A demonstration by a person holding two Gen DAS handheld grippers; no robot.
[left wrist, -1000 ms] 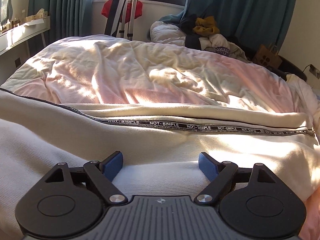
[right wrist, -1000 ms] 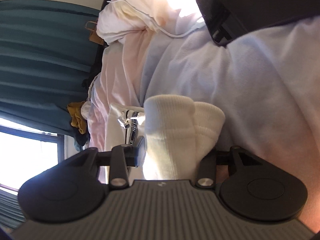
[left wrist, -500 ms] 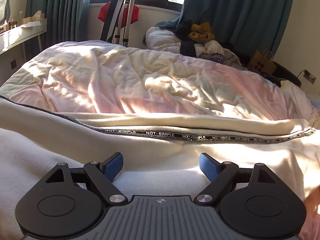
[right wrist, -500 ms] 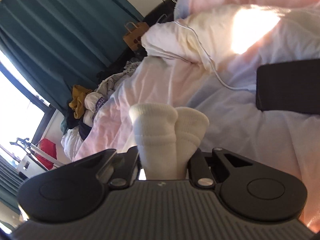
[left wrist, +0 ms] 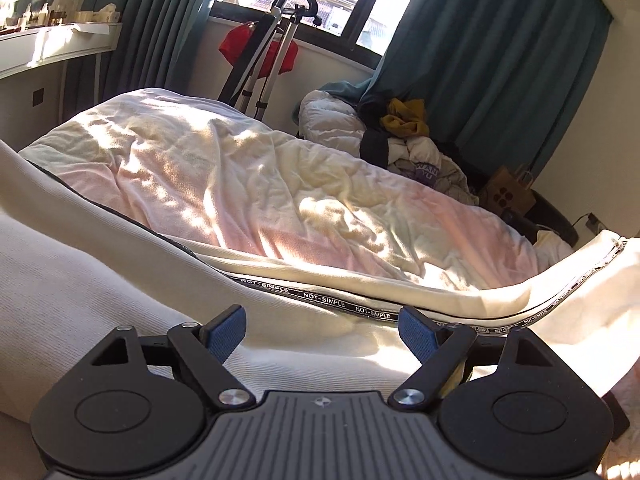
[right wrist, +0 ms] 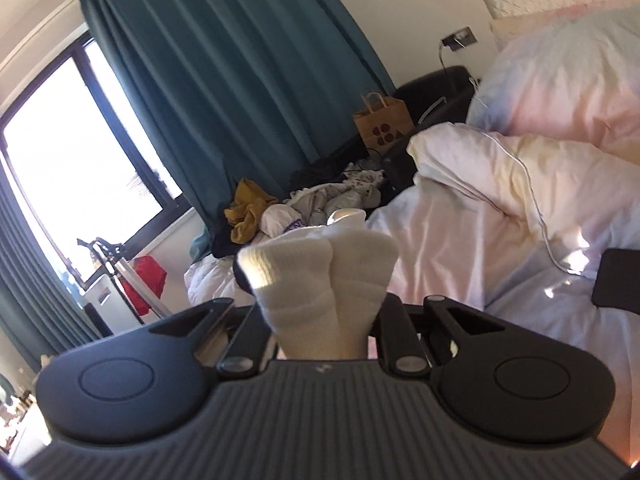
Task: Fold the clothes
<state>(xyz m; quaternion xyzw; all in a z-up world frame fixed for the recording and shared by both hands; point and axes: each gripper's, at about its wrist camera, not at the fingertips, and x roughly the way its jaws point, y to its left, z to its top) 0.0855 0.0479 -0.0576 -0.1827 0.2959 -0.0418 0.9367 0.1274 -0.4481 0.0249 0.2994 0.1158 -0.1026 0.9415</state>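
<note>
My left tongs [left wrist: 322, 330] hung released over the cream garment [left wrist: 100, 280] while my right tongs [right wrist: 325, 312] clenched its bunched ribbed cuff [right wrist: 324, 268] above the bed [right wrist: 460, 240].

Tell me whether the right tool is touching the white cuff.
Touching. The right wrist view shows the right tool shut on the cuff, with the cloth bunched and squeezed between its two fingers and no gap on either side.

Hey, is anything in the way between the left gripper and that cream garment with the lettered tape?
Nothing visible. The left gripper is open right over the cream garment, with bare ribbed cloth showing between its blue pads. The right gripper is shut on a bunched part of white ribbed cloth.
</note>
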